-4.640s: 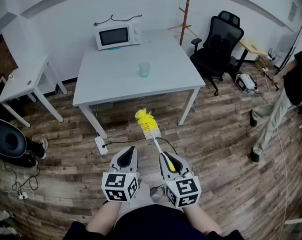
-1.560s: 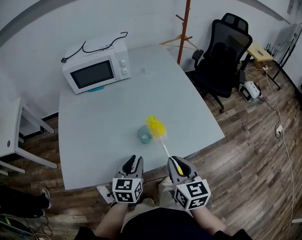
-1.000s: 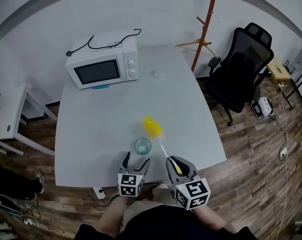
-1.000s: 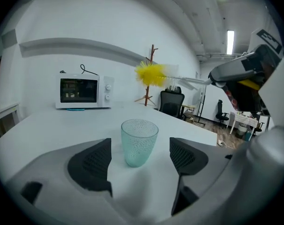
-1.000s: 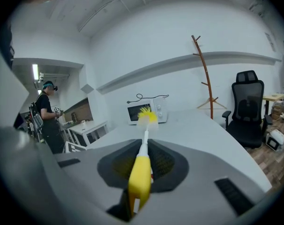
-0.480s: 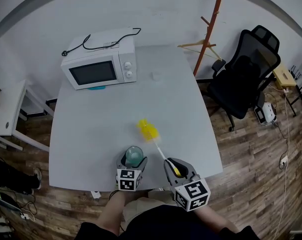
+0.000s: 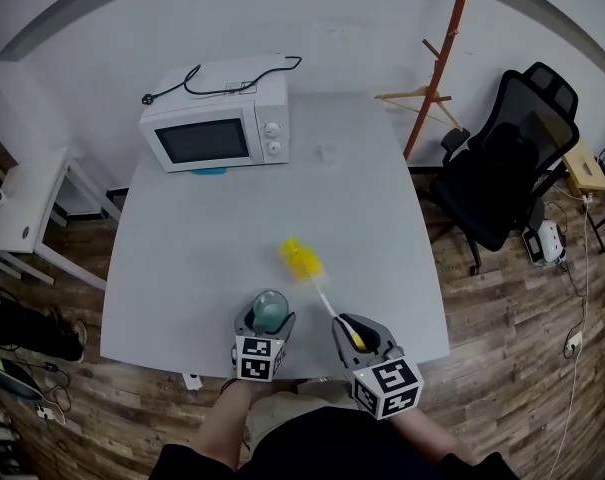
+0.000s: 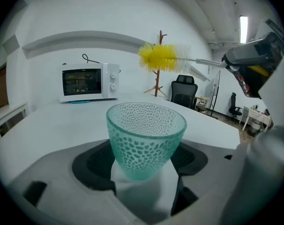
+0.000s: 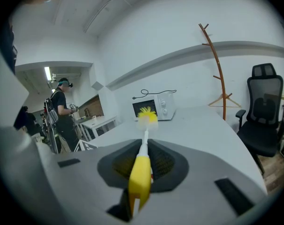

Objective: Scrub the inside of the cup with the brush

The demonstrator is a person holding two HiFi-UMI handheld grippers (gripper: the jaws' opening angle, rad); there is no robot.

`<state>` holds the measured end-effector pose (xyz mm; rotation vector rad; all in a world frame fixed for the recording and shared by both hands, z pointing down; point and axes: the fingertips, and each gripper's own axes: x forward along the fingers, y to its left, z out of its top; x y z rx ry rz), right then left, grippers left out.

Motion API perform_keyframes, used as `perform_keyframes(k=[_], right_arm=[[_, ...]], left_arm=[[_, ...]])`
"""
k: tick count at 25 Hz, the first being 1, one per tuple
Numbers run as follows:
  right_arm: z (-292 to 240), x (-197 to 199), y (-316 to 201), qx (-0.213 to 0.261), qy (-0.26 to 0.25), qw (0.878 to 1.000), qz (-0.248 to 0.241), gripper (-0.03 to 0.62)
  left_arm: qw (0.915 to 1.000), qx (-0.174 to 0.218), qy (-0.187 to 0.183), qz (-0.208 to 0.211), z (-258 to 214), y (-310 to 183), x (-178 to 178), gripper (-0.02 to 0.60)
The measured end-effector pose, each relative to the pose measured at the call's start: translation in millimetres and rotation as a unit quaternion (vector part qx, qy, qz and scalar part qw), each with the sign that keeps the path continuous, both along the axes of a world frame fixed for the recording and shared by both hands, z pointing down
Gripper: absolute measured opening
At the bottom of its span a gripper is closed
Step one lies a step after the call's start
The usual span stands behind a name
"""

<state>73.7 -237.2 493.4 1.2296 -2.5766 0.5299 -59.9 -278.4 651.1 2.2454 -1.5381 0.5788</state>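
Note:
A teal dimpled glass cup [image 8: 146, 137] stands upright on the grey table [image 7: 192, 258] near its front edge, and my left gripper [image 8: 146, 175] is shut on its base. From the head view the cup [image 7: 270, 310] sits between the left gripper's [image 7: 265, 324] jaws. My right gripper [image 7: 355, 332] is shut on the yellow handle [image 9: 141, 179] of a brush. Its yellow bristle head [image 7: 300, 259] hangs in the air just beyond and to the right of the cup, outside it. The same brush head [image 8: 159, 57] shows above the cup's rim.
A white microwave [image 7: 217, 128] with a loose cord stands at the table's back left. An orange coat stand [image 7: 444, 58] and a black office chair [image 7: 517, 158] are to the right. A small white side table [image 7: 27, 198] is at the left. A person [image 9: 62, 111] stands far off.
Over the earlier frames the person walked up to the table and my left gripper shut on the cup. Since half a second ago the grippers, cup and brush have hardly moved.

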Motion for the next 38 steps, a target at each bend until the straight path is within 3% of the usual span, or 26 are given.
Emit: perform_keyframes(k=[7,12,18,22,28,34,38], right_arm=[[0,-11,5,-0.005,-0.004,0.999,-0.04,0.049],[-7,-32,22,0.007,0.009,0.993,-0.12,0.049],[-22,-56,47,0.03,0.043,0.97,-0.238,0.049],[-22,-68,57,0.031,0.073,0.954,-0.288,0.049],[-16,-80,53,0.025,0.113,0.944,-0.308,0.049],[-14,-86,44,0.019,0.145,0.936,-0.321,0.049],[-11,-96,43,0.021,0.163,0.929,-0.331,0.049]], left_arm=[[0.9969,0.038,-0.068,-0.003,-28,7,-31,0.377],[0.9876,0.064,-0.142,-0.019,-51,9,-66,0.377],[0.9672,0.071,-0.241,-0.039,-64,11,-110,0.377],[0.9523,0.082,-0.291,-0.04,-75,14,-122,0.377],[0.9194,0.114,-0.377,-0.001,-92,16,-111,0.377],[0.9045,0.124,-0.408,0.006,-98,19,-105,0.377],[0.8859,0.138,-0.442,0.035,-105,20,-91,0.377]])
